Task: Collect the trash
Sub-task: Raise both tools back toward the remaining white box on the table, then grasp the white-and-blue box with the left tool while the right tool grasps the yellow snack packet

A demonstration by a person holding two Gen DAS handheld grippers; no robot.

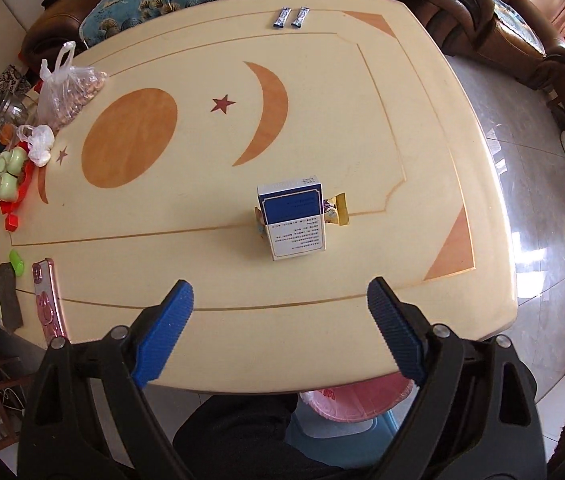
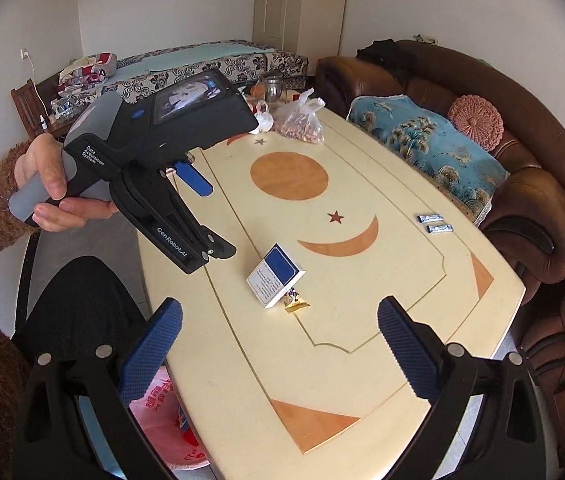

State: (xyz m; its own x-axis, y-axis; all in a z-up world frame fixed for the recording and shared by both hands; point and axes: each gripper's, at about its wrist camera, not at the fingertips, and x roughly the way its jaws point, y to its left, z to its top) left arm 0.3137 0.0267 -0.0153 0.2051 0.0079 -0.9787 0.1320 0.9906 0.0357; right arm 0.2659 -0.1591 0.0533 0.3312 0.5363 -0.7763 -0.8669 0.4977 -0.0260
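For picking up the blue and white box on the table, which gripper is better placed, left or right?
Left, probably. The left gripper points down with the box straight ahead between its open jaws. The right gripper is open too, but the box looks farther from it.

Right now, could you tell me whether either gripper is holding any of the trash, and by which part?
Nothing is held. The left gripper and right gripper are open and empty above the table, clear of the blue-and-white box.
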